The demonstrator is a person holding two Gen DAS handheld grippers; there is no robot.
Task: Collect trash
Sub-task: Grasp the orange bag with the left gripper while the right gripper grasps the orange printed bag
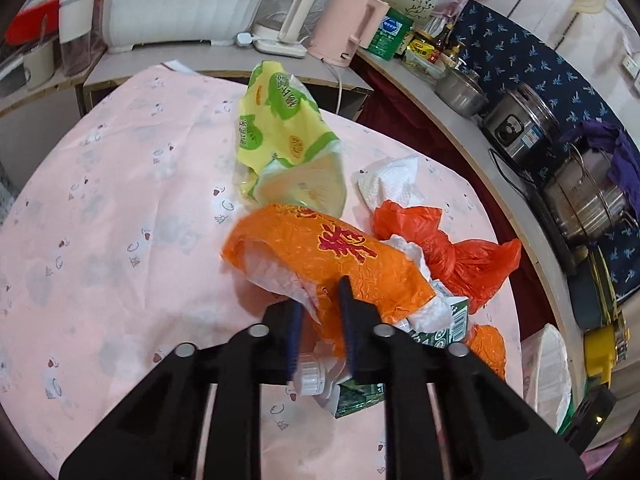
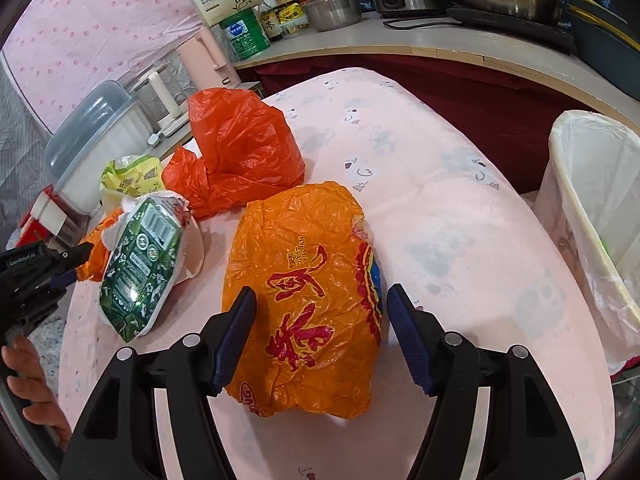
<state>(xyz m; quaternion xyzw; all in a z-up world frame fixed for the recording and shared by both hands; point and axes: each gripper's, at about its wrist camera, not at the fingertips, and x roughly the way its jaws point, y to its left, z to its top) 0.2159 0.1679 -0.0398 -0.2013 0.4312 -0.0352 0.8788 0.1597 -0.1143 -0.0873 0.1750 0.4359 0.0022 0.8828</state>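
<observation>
On the pink tablecloth (image 1: 120,220) lies a heap of trash. My left gripper (image 1: 320,300) is shut on the near edge of a crumpled orange plastic bag (image 1: 320,248) with white plastic showing inside. Behind it lie a yellow-green wrapper (image 1: 280,128), a white tissue (image 1: 392,184) and a red bag (image 1: 460,256). In the right wrist view, my right gripper (image 2: 320,312) is open, its fingers astride a second orange bag (image 2: 304,292) that lies flat. A green carton (image 2: 140,264) and the red bag (image 2: 240,148) lie to its left. The left gripper (image 2: 74,264) shows at the far left.
A bin lined with a white bag (image 2: 592,216) stands off the table's right edge. A white bottle cap (image 1: 310,376) sits under the left fingers. Shelves behind hold kettles (image 1: 348,28), pots (image 1: 524,128) and jars. A person's hand (image 2: 28,380) grips the left handle.
</observation>
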